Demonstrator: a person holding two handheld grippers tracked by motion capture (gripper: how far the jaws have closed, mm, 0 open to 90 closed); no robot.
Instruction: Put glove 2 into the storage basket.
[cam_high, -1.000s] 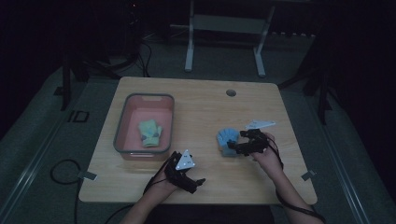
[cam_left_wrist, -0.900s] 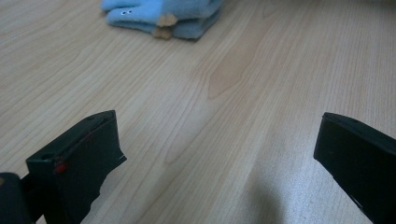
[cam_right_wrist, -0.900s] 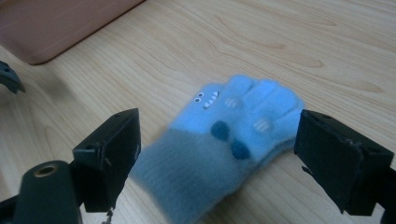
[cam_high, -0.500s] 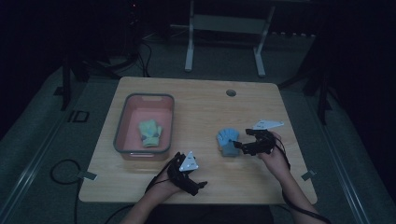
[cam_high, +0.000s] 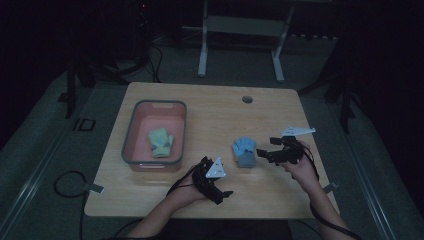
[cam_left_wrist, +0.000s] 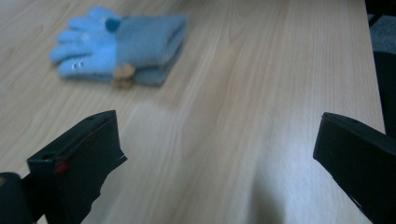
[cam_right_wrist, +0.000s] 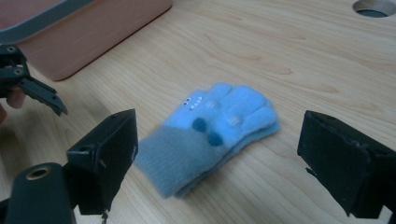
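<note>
Right gripper view, right gripper (cam_right_wrist: 217, 163) fingers spread wide, flanking blue glove (cam_right_wrist: 215, 135), left gripper (cam_left_wrist: 219, 163) likewise spread, holding nothing

The high view looks forward and down from above the table's (cam_high: 210, 107) near edge, taking in the whole top from far off. Each gripper view rides low and close over the wood, looking between its own black jaws. All three share the blue glove (cam_high: 244, 151) (cam_left_wrist: 116, 44) (cam_right_wrist: 219, 135).
</note>
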